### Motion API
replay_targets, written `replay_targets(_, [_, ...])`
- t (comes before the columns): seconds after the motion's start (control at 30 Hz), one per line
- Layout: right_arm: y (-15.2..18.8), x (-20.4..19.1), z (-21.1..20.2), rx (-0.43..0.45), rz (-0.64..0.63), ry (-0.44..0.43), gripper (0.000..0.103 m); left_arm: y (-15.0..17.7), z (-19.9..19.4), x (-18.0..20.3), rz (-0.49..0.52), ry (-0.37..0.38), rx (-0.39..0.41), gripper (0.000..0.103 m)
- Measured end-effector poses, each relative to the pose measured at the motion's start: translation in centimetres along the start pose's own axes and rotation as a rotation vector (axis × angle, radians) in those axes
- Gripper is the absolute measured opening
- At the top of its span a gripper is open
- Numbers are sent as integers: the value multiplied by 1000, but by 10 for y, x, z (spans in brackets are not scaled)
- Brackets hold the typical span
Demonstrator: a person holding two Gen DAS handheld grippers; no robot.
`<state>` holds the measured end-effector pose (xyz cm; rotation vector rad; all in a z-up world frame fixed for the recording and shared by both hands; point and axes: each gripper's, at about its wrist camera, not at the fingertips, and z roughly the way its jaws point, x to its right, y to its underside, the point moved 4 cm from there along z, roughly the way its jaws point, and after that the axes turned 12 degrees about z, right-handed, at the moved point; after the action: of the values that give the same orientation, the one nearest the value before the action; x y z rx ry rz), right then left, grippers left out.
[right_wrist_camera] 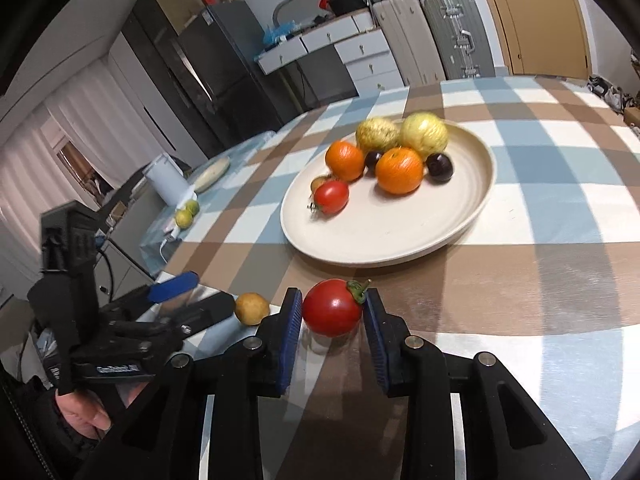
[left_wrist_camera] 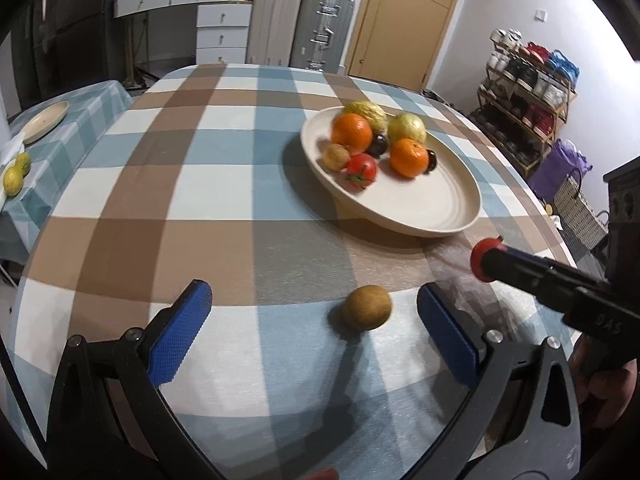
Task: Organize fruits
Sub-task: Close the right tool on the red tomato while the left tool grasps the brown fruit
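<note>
table: a round top under a checked cloth [left_wrist_camera: 224, 184] of blue, brown and white squares; most of it lies bare, so little is left to gather here.
plate: a wide cream plate [right_wrist_camera: 384, 240] sits toward the far half of the table, its near half free; there is room for more fruit.
fruit already on the plate: two yellow-green fruits [right_wrist_camera: 424, 132] at the back, two oranges [right_wrist_camera: 400, 170] in front of them, two dark plums [right_wrist_camera: 439, 166], one tomato on the plate [right_wrist_camera: 331, 197] and a small brown fruit [left_wrist_camera: 335, 157] beside it. This part looks done.
right gripper [right_wrist_camera: 333, 314]: clenched on a red tomato [right_wrist_camera: 333, 308], a blue pad pressing each side; the tomato is low over the cloth just short of the plate's near rim. I judge it the piece in hand, with placing still to do.
left gripper [left_wrist_camera: 314, 332]: jaws spread wide, grasping nothing; it hangs over the near edge of the table.
kiwi [left_wrist_camera: 367, 307]: lies loose on the cloth between the left pads, nearer the right-hand pad [left_wrist_camera: 448, 340], touching neither. Not yet picked up.
side table: two small green-yellow fruits [left_wrist_camera: 17, 172] and a second plate [left_wrist_camera: 44, 120] lie well apart; whether they belong to the job I cannot tell.
remaining, as I judge: the tomato, then the kiwi.
</note>
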<state>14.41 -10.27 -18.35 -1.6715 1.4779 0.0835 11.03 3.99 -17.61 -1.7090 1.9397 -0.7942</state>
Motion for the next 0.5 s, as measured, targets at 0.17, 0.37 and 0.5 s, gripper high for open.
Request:
replay_targets(0.17, [-1,6,-14,33,18,-13,32,-7,11,11,29,10,-29,102])
replay_targets(0.37, [-4,17,-19,49,60,-23,32,-7,20,25,56,49,-79,81])
replay_targets(0.5, [-4,20,-18,46,72,-37,32,-7,21,32,85,41,-86,61])
